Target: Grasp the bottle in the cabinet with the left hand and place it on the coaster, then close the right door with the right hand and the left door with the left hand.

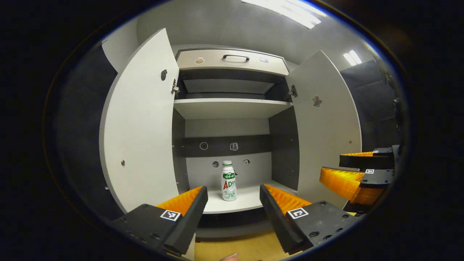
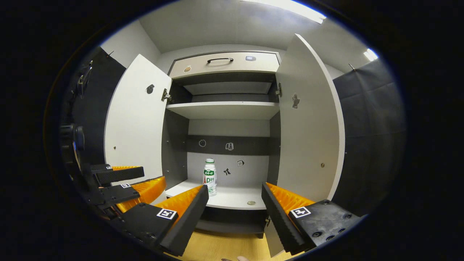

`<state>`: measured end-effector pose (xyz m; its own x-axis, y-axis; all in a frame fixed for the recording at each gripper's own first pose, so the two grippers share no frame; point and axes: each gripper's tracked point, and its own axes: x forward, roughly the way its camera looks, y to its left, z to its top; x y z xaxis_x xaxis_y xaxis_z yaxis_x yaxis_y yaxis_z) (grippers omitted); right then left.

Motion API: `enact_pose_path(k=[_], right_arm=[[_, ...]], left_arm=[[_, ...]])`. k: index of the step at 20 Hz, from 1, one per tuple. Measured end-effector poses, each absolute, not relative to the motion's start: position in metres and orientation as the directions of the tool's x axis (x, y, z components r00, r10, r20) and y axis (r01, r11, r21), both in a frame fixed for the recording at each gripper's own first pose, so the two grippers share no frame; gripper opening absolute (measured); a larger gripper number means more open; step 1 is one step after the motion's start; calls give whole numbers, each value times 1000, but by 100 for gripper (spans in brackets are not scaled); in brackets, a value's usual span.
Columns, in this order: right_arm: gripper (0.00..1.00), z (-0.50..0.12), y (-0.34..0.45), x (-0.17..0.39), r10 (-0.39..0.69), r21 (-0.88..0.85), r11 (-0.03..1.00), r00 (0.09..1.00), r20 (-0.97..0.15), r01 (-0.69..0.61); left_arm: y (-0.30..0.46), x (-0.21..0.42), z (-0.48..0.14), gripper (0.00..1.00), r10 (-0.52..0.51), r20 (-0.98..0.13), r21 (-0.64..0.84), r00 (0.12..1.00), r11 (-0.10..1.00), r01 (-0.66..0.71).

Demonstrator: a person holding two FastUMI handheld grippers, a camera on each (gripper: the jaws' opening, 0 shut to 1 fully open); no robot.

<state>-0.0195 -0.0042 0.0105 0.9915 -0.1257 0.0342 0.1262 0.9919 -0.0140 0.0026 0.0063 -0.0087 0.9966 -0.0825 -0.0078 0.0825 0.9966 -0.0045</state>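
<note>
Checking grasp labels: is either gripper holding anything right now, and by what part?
Nothing is held. The left gripper and right gripper are both open and empty; the bottle stands untouched on the cabinet's lower shelf.

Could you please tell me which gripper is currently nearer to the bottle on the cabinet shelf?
Left, though only slightly. The left gripper is open and lined up with the bottle; the right gripper is also open, beside it, with the bottle off-centre by its left finger.

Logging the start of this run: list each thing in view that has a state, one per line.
Bottle: upright, capped, on the lower shelf.
Left door: open.
Right door: open.
Drawer: shut.
Left gripper: open, short of the bottle.
Right gripper: open, holding nothing.
</note>
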Motion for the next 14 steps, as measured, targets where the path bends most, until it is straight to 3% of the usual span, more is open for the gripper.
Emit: enact_pose_path(k=[8, 14], right_arm=[[98, 4, -1, -28, -205, -29, 978, 978, 23, 206], [97, 5, -2, 10, -109, -14, 994, 993, 55, 110]], left_arm=[[7, 42, -33, 92, -164, -35, -47, 986, 986, 162], [11, 106, -39, 92, -129, -2, -24, 992, 991, 129]])
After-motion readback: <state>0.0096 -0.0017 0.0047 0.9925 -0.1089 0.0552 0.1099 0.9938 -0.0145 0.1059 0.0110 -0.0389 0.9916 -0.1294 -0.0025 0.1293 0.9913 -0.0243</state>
